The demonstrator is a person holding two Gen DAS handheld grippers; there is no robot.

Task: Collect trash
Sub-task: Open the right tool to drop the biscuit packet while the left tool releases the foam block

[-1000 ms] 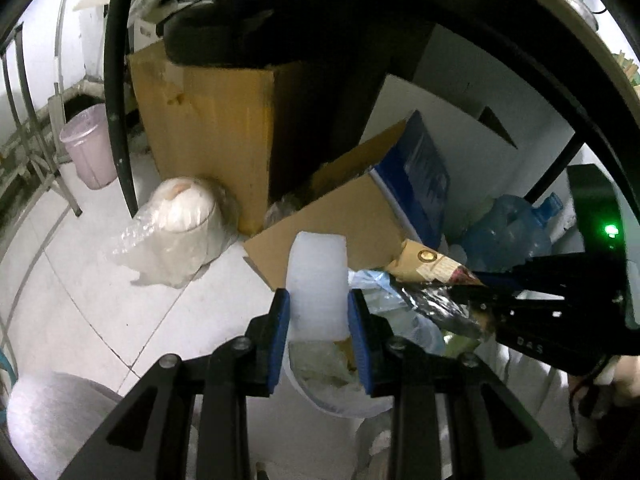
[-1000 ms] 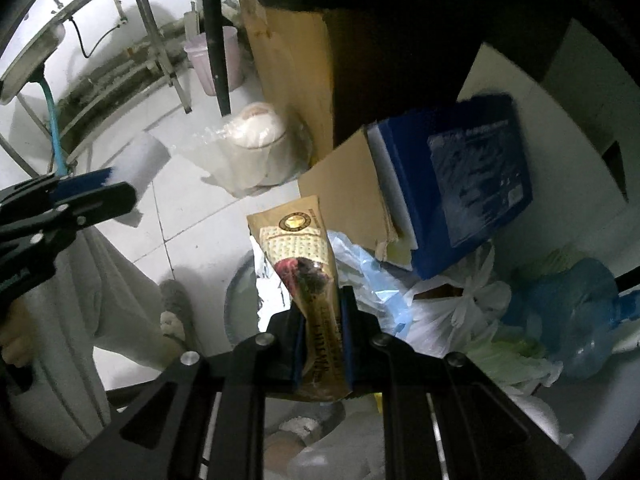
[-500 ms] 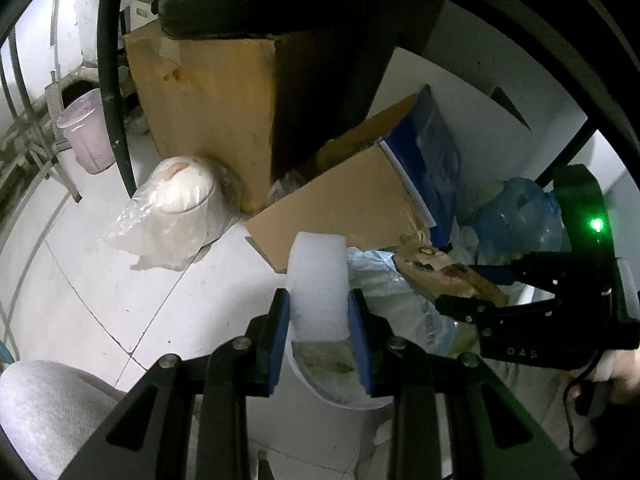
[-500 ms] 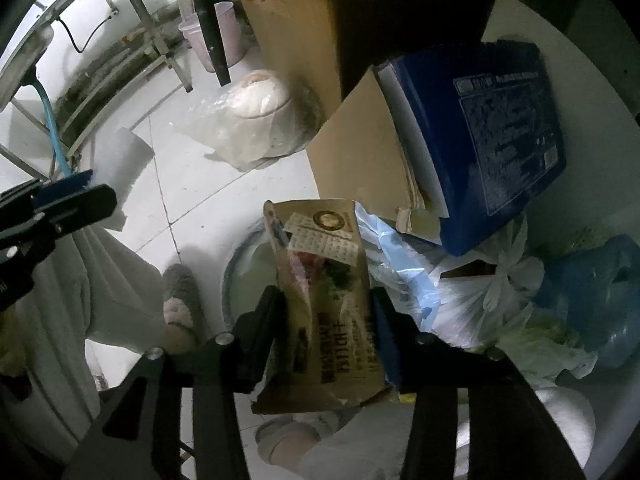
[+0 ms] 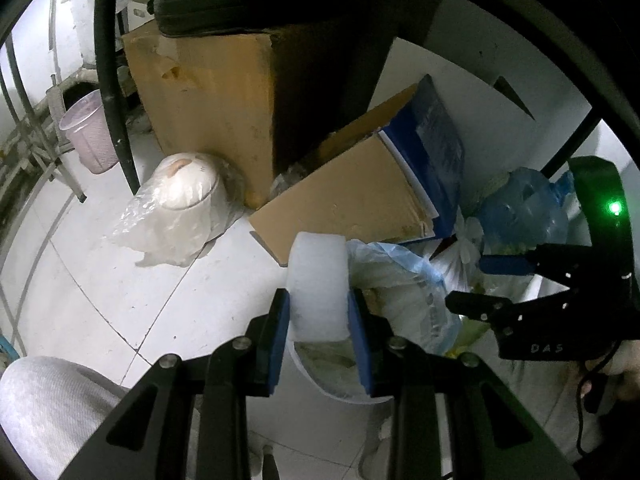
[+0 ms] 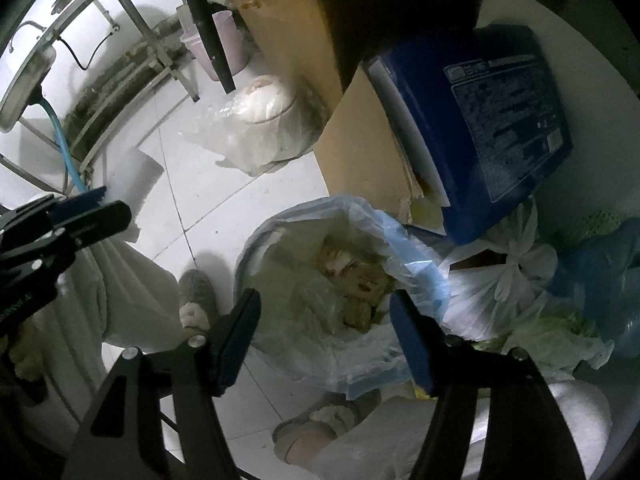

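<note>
Right hand-held gripper (image 6: 326, 340) jaws opening, now empty: snack wrapper dropped into lined bin (image 6: 280, 240); left hand-held gripper (image 5: 319, 320) still clamped on white foam block (image 5: 318, 280), probably next.

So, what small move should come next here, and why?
Probably carry the left gripper over the bin and release there. Its jaws grip a white foam piece beside the bin's rim, while the right gripper hangs above the bin, jaws opening with nothing between them.

dim, bluish light; heavy fisheye bending, black vignetted corners
</note>
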